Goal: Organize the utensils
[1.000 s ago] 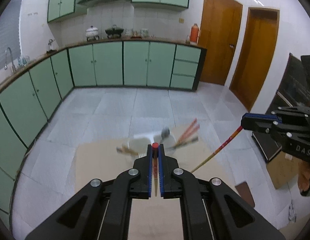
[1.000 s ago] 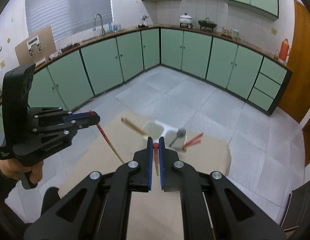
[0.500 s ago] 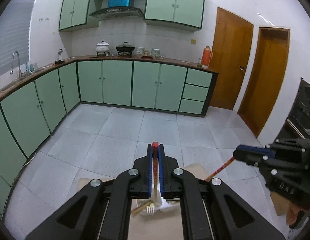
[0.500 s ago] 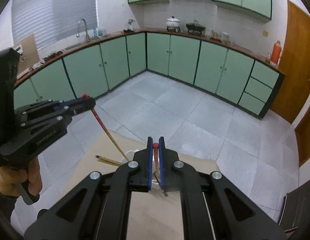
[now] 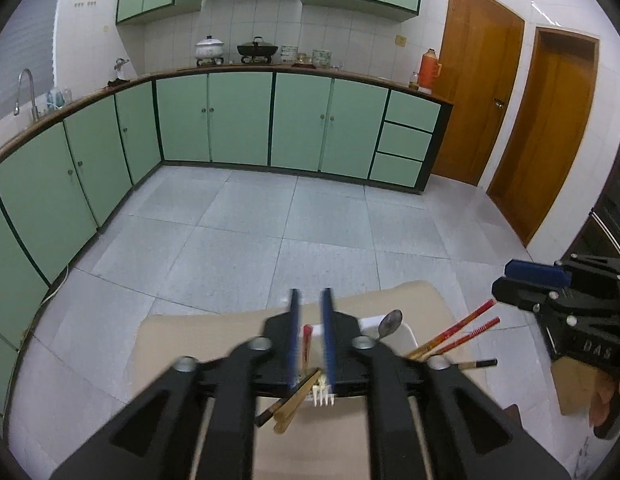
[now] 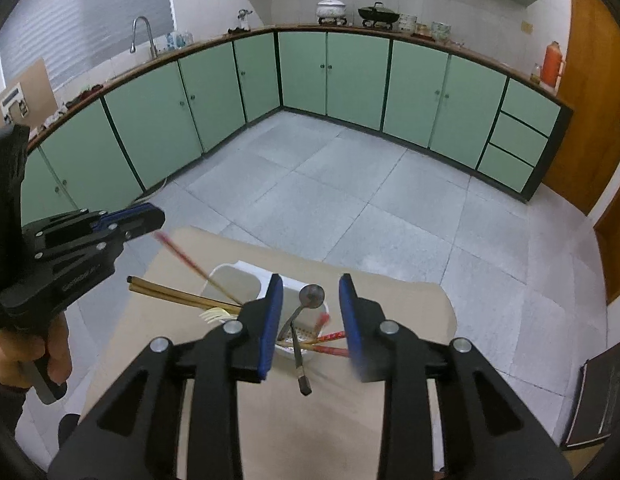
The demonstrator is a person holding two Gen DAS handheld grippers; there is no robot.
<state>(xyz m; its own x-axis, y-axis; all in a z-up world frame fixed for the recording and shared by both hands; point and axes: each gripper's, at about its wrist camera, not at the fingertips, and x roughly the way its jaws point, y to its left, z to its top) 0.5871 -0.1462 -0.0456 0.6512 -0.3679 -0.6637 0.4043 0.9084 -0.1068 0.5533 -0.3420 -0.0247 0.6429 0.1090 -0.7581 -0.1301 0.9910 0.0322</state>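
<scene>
"DAS" in raised letters on right tongs [image 5: 521, 276] body; lettering on left tongs [image 6: 150, 220] body illegible.

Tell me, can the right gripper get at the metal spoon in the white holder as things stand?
Probably yes. The right gripper is open and hovers directly over the metal spoon, whose handle sticks out toward it between the jaws. Red chopsticks cross beneath the handle and might get pinched too.

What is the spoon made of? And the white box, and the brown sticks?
The spoon looks like metal: grey and shiny, with a dark handle end. The white box looks like plastic: smooth, with rounded corners. The brown sticks look like wood or bamboo: matte tan; the picture can't settle which.
</scene>
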